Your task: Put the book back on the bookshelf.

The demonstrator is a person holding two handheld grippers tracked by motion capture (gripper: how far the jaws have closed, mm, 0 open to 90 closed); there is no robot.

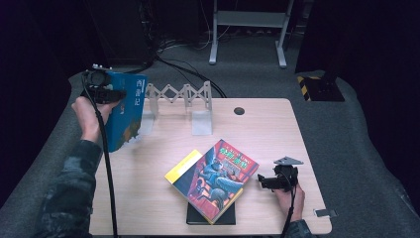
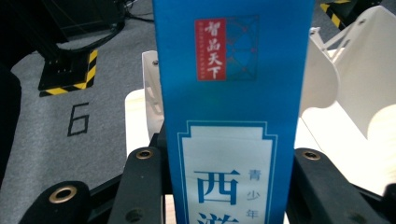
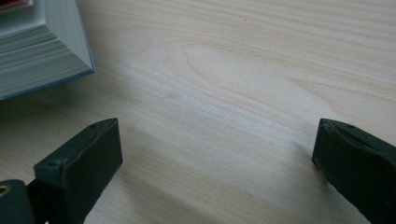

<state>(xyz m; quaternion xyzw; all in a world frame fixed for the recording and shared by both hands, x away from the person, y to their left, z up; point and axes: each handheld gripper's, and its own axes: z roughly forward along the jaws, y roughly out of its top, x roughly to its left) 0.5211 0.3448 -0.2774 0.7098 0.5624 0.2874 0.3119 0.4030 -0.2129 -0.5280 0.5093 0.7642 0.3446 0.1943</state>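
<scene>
The left gripper (image 1: 118, 94) was clamped on the spine of a blue book (image 1: 125, 111), its two black jaws pressing on either side of the spine in the left gripper view, where the blue book (image 2: 233, 107) stood upright with its white title panel between them. In the high view the book was held upright above the left rear corner of the wooden table (image 1: 267, 129), just beside the left end of the white folding book rack (image 1: 181, 101), whose white panels (image 2: 348, 79) showed close behind the book in the left gripper view. The left hand (image 1: 89, 116) gripped the tool from the table's left edge.

The right gripper (image 1: 261, 181) rested low near the front right of the table, jaws spread wide with nothing between them; bare wood lay between them in the right gripper view. Just to its left lay an illustrated book (image 1: 215, 178) on top of a yellow-edged book (image 1: 182, 171) and a dark one (image 1: 210, 217), and the corner of a book's page block (image 3: 44, 49) showed nearby.
</scene>
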